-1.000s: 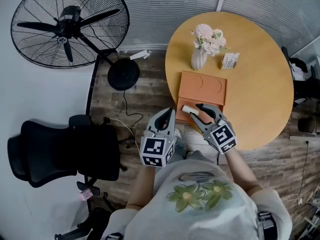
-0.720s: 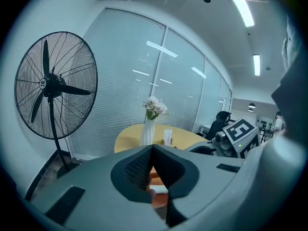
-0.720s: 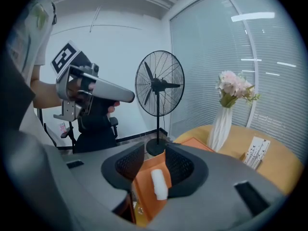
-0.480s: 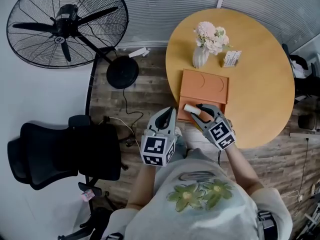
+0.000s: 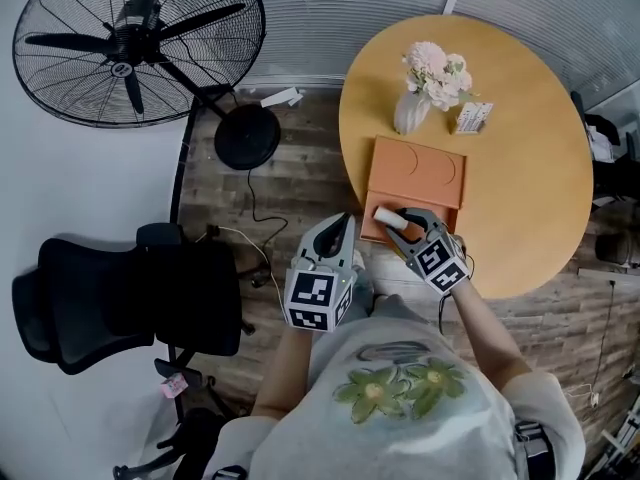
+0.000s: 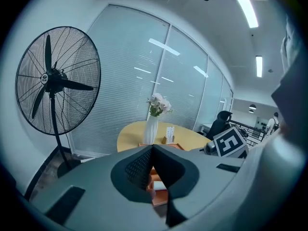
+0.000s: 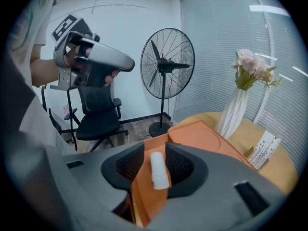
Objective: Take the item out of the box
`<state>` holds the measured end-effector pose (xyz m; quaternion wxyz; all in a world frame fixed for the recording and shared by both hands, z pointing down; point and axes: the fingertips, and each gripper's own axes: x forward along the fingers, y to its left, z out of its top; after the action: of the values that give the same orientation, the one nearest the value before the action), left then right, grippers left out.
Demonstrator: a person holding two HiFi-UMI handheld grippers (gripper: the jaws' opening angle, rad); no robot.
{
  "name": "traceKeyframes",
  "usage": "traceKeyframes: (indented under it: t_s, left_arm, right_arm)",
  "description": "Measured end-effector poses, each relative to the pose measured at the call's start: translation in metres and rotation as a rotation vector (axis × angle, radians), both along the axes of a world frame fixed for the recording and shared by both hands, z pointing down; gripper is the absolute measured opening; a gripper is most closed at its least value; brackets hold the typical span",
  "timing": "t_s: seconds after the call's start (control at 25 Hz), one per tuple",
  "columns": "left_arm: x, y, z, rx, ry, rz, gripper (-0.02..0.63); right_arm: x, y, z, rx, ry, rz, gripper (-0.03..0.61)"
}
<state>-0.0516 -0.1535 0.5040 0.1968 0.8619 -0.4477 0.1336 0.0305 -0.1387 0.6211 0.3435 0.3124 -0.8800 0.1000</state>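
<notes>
An orange box [image 5: 425,173] lies open on the round wooden table [image 5: 520,198], with its near left corner at the table's edge. My right gripper [image 5: 400,224] hangs over that near corner, shut on a white cylindrical roll [image 5: 386,215] whose end sticks out to the left. In the right gripper view the roll [image 7: 159,170] lies between the jaws, against the right pad, with the box [image 7: 202,138] beneath. My left gripper [image 5: 341,226] is shut and empty, held off the table's left side above the floor. Its jaws meet in the left gripper view [image 6: 153,150].
A white vase of pink flowers [image 5: 412,108] and a small card stand [image 5: 470,118] sit on the table behind the box. A large standing fan [image 5: 135,48] and a black office chair [image 5: 130,303] stand on the wood floor to the left. Cables lie on the floor.
The head view has shifted slightly. The right gripper keeps the roll over the box's near corner, a little nearer the table. The left gripper has stayed where it was.
</notes>
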Motion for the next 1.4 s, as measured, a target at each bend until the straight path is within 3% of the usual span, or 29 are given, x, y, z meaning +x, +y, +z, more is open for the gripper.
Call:
traceKeyframes:
  t_s: [1.4]
  left_arm:
    - [-0.012,0.006,0.017,-0.049,-0.021,-0.036,0.002]
  right_arm:
    - [0.003,-0.015,0.087,-0.147,0.245,-0.086,0.144]
